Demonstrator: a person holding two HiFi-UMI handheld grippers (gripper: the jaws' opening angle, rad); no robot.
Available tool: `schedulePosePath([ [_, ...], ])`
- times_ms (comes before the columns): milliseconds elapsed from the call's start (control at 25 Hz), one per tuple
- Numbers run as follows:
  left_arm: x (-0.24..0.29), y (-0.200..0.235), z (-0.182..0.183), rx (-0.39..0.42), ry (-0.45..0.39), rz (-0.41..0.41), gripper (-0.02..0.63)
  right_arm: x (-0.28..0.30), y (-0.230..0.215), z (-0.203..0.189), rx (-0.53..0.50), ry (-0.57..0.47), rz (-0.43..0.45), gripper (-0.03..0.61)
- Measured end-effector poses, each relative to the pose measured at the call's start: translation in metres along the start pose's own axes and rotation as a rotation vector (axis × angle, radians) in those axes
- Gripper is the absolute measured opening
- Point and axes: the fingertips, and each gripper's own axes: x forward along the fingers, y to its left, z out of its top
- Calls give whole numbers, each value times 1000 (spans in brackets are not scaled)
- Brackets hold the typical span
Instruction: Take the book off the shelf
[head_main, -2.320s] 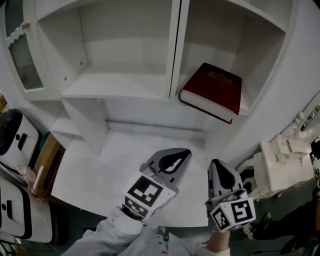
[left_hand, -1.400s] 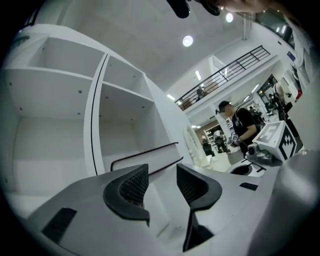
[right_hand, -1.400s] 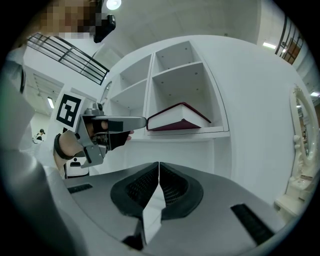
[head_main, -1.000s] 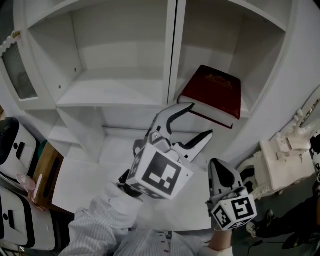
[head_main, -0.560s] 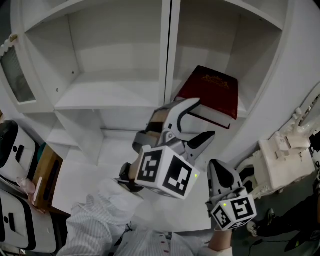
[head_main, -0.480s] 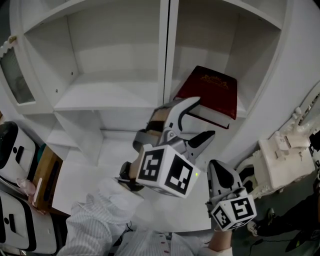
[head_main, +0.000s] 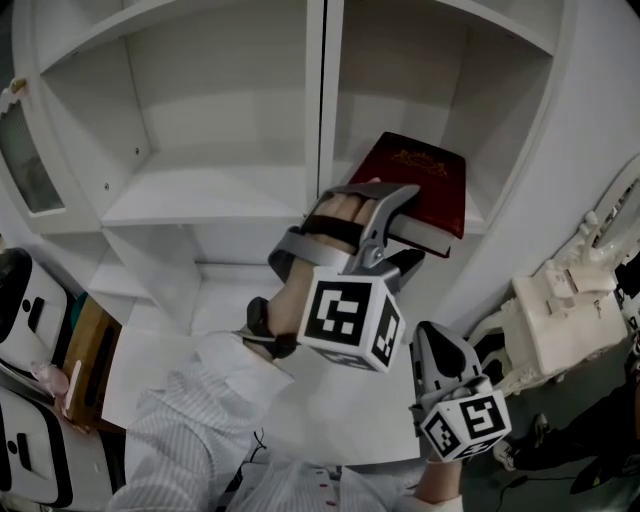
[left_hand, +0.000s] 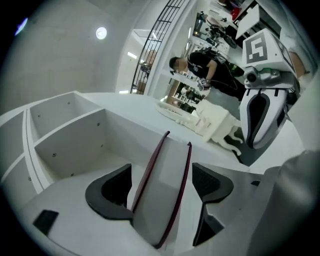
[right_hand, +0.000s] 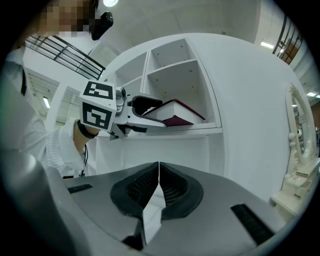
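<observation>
The left tool (left_hand: 161, 186) is opening, jaws loosely astride the red book's (head_main: 420, 185) edge overhanging the shelf (head_main: 200, 195); the right tool (right_hand: 159, 187) is closed and empty.

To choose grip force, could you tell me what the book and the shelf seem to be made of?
Book: stiff dark red cover, perhaps cloth or leatherette, gold lettering; pale paper pages.
Shelf: probably white painted or laminated board, smooth, with peg holes.

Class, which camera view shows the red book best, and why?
The head view: the book shows most of its red cover, lying on the shelf. The left gripper view shows only its page edge, between the opening jaws of the left gripper. The right gripper view shows it small and far.
</observation>
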Motion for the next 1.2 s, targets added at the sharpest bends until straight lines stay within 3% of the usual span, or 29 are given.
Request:
schedulePosePath([
  [360,20,-7,-7,140,60,-33,367,0,-5,-2,9,2,-4,15],
  [440,21,-4,-10,188,89,-8,281,0,-5,-2,11,0,-4,15],
  [560,22,-3,-10,212,106,1,261,1,-6,-3,11,3,-6,15],
  [800,18,1,-10,192,108,-4,245,0,-9,-2,12,5,-10,15],
  [1200,-18,15,0,34,31,12,241,-5,-5,8,6,-14,-6,15],
])
